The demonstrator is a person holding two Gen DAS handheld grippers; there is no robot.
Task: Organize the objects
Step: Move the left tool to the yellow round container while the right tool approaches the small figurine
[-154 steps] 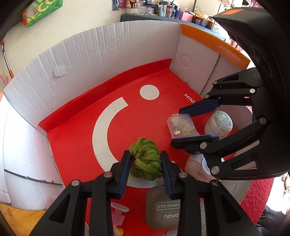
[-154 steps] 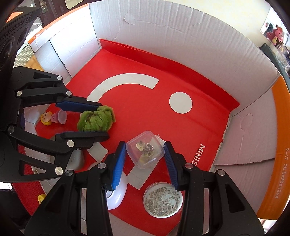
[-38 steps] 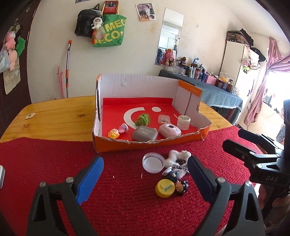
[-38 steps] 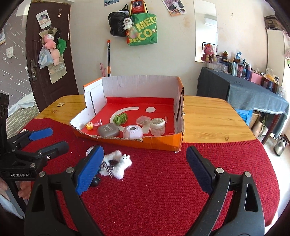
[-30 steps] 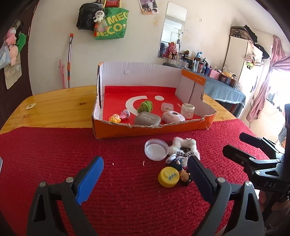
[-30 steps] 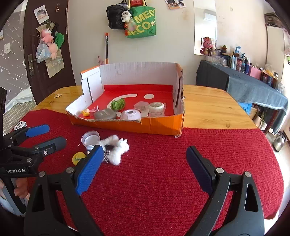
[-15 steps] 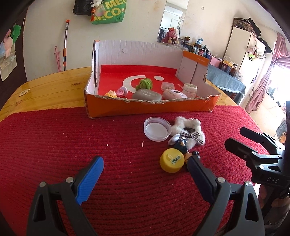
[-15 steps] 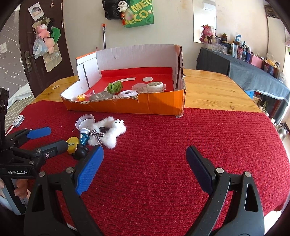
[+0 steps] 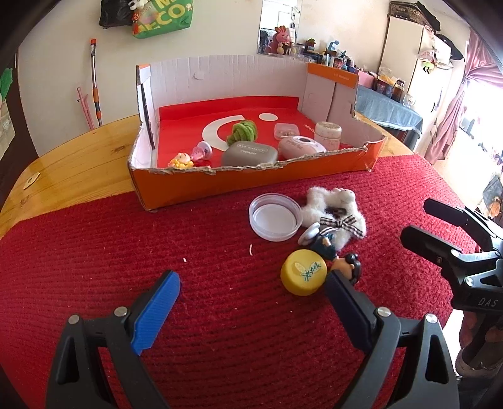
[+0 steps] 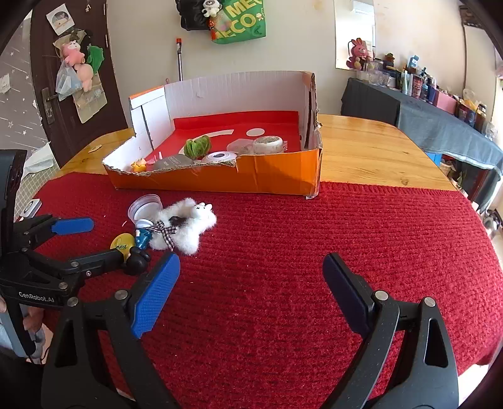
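Both grippers are hanging over the red mat (image 9: 94, 251) with nothing in them. The left gripper (image 9: 253, 306) is sitting with its fingers spread wide apart, and the yellow cap (image 9: 303, 272) is lying just ahead of its right finger, almost touching the tip. Right behind the cap a small doll with a black head (image 9: 349, 267) is lying on the mat, pressed up against a blue figurine (image 9: 325, 248) and a little white disc (image 9: 309, 234). Those are crowding against the white fluffy toy (image 9: 338, 207) with the checkered bow, and a clear round lid (image 9: 274, 216) is sitting beside the toy on its left, touching it.

The right gripper (image 10: 251, 283) is also holding its fingers wide apart, hovering over bare mat well to the right of that pile. From its camera the left gripper's lower finger is covering part of the yellow cap and the doll.

Further out, the orange cardboard box (image 9: 251, 176) is standing on the wooden table (image 9: 78, 163) at the mat's far edge, its torn front wall facing the pile. Inside it a green yarn bundle (image 9: 243, 132), a grey case (image 9: 250, 152), a pink round case (image 9: 300, 147), a small clear container (image 9: 286, 129), a white jar (image 9: 327, 133) and a couple of tiny toys (image 9: 191, 157) are already sitting on the red floor. Beyond the box, a green bag (image 10: 239, 20) is hanging on the wall.
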